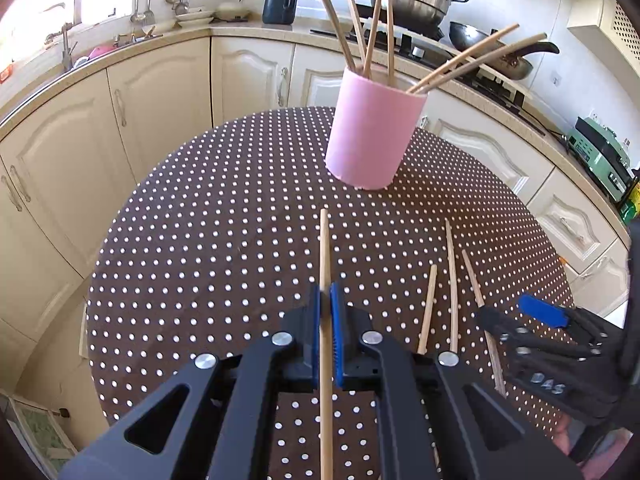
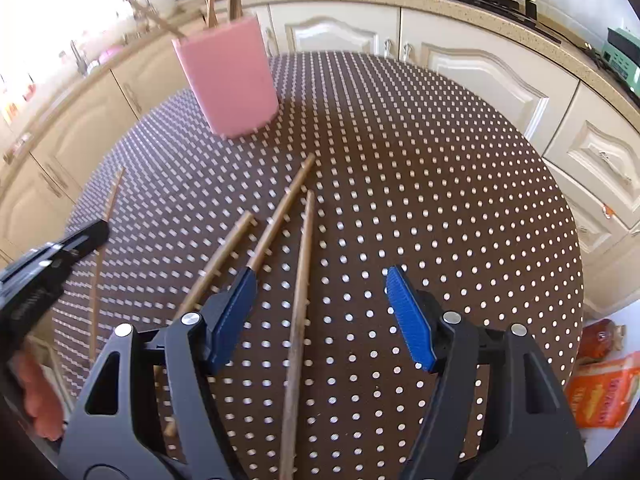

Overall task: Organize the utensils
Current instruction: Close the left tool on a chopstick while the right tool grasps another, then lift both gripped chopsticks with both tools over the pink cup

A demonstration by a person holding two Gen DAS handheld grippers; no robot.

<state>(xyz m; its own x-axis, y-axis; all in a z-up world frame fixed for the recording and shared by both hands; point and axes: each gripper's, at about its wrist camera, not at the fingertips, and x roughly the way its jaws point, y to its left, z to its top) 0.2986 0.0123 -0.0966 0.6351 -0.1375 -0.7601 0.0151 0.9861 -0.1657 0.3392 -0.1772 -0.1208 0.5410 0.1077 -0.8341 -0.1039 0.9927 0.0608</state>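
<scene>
Cream kitchen cabinets [image 1: 248,76] curve behind a round table [image 1: 224,216] covered in brown cloth with white dots. Toward the far side of that table stands a pink holder [image 1: 372,136], upright, with several wooden chopsticks [image 1: 374,32] fanning out of its top.

Seen from its own camera, the left hand-held gripper [image 1: 329,312] points steeply down toward the table, its blue pads clamped together on a single chopstick [image 1: 325,248] that runs lengthwise between them, its far end pointing toward the holder. To its right, three loose chopsticks [image 1: 452,280] lie side by side on the cloth.

From the other camera, the right hand-held gripper [image 2: 324,312] also tilts down over the table, its jaws standing wide apart and gripping nothing. One loose chopstick [image 2: 300,292] lies on the cloth between the spread fingers, not touched by either pad; two more lie just to its left, fanning apart toward the pink holder. Fingertips [image 2: 38,396] of the person show at the left edge.
</scene>
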